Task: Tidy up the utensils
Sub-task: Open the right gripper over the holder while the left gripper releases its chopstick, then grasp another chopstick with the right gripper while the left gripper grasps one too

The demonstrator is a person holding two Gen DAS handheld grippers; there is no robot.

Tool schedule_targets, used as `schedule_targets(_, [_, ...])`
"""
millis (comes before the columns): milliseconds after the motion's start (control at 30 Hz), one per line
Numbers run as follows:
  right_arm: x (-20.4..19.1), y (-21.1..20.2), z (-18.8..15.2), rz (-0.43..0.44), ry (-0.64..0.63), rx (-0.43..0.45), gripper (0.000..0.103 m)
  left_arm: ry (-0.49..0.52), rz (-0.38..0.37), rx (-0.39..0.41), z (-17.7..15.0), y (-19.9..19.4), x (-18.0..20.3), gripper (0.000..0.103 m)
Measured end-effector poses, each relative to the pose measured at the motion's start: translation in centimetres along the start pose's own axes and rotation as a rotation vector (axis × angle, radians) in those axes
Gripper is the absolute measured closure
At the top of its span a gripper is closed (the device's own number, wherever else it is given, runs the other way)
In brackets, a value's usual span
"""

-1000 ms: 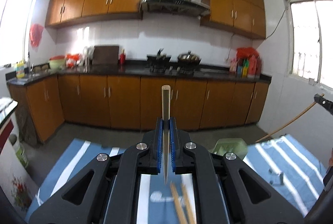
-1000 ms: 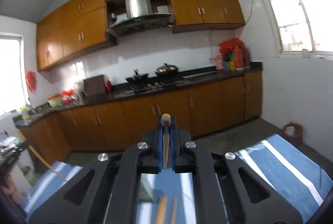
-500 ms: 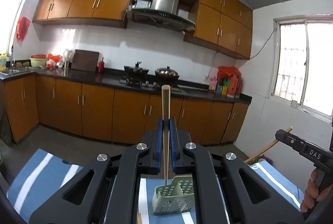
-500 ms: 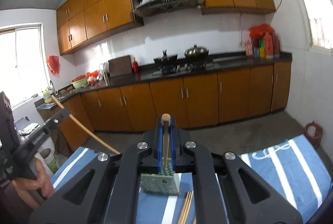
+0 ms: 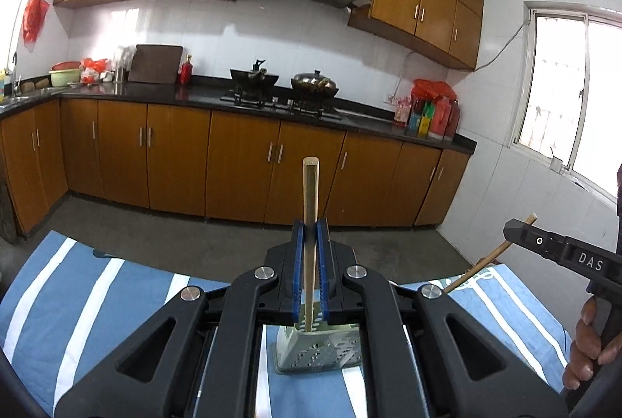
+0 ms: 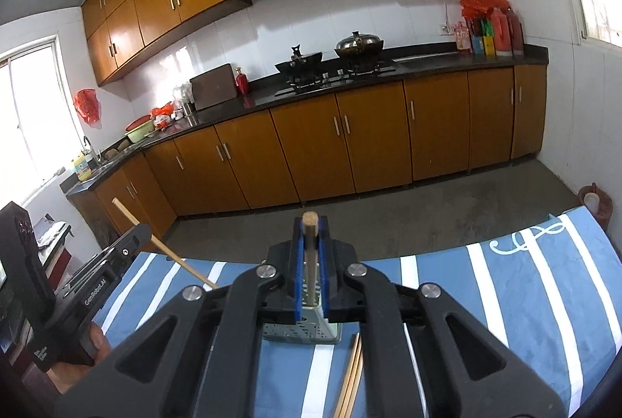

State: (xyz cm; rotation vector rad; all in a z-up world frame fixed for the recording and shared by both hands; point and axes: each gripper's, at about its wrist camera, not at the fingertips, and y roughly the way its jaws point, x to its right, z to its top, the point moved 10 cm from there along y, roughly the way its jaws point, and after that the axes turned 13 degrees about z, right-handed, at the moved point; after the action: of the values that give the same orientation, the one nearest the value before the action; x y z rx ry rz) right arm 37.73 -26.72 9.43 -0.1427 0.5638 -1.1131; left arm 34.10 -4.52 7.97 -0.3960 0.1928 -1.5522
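Blue striped cloth (image 5: pixel 97 285) w/ wok (image 5: pixel 254 76) & lidded pot (image 5: pixel 315 82) (on stove) behind.

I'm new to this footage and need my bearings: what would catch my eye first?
A wooden chopstick stands clamped in the left tool, dead centre, its lower end over the perforated green holder on the blue striped cloth. The right tool grips another chopstick over the same holder; behind runs a wall of orange-brown cabinets.

Left claw (image 5: pixel 310 243) raised and level, its blue pads (image 5: pixel 297 262) pressed on a chopstick (image 5: pixel 310 208); right claw (image 6: pixel 310 243) likewise clamps a second chopstick (image 6: pixel 310 254); bare fingers (image 5: pixel 583 348) wrap the right handle at the frame's edge.
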Motion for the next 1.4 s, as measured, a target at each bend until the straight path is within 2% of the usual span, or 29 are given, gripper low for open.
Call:
schedule_targets(100, [0.0,-0.1,-0.1,0.000,0.004,0.009,0.088,0.006,0.000,0.001,0.1,0.0,0.0,0.095])
schedule_targets(167, [0.0,-0.4,0.0,-0.004,0.002,0.020,0.084,0.014,0.006,0.009,0.3,-0.2,0.1,0.091])
schedule_targets(233, [-0.2,-0.9,0.1,-0.006,-0.001,0.032,0.081,0.012,0.009,0.019,0.5,-0.6,0.0,0.070])
schedule_targets(267, [0.1,-1.2,0.4,-0.007,-0.003,0.037,0.080,0.007,0.013,0.029,0.7,-1.0,-0.2,0.066])
schedule_targets(433, [0.0,-3.7,0.9,-0.018,-0.012,0.080,0.077,-0.009,0.026,0.055,1.6,-2.5,-1.0,0.065])
schedule_targets(600, [1.1,-6.7,-1.2,-0.050,0.012,0.102,0.075,-0.015,0.037,0.070,1.3,-4.6,-2.5,0.065])
schedule_targets(767, [3.9,-7.8,-6.6,-0.118,0.048,0.046,0.073,0.008,0.090,0.027,-2.1,-6.1,-5.3,0.065])
schedule_targets(900, [6.8,-5.7,-14.3,-0.168,0.105,-0.102,0.073,0.027,0.166,-0.073,-7.2,-5.6,-8.4,0.065])
schedule_targets(1000, [7.1,-3.5,-20.1,-0.145,0.158,-0.224,0.078,0.035,0.211,-0.157,-11.1,-5.0,-10.2,0.065])
schedule_targets(1100, [6.5,-2.0,-24.3,-0.133,0.164,-0.303,0.078,0.024,0.223,-0.240,-14.9,-4.6,-11.3,0.065])
schedule_targets(1200, [6.0,-1.1,-27.4,-0.132,0.161,-0.357,0.078,0.003,0.217,-0.302,-17.8,-4.6,-11.6,0.065])
schedule_targets(1367, [5.8,-0.2,-29.0,-0.157,0.141,-0.393,0.078,-0.002,0.188,-0.350,-20.2,-4.5,-11.0,0.065])
schedule_targets(1400, [5.9,-0.2,-29.1,-0.167,0.132,-0.390,0.083,0.000,0.183,-0.353,-20.4,-4.5,-10.6,0.065])
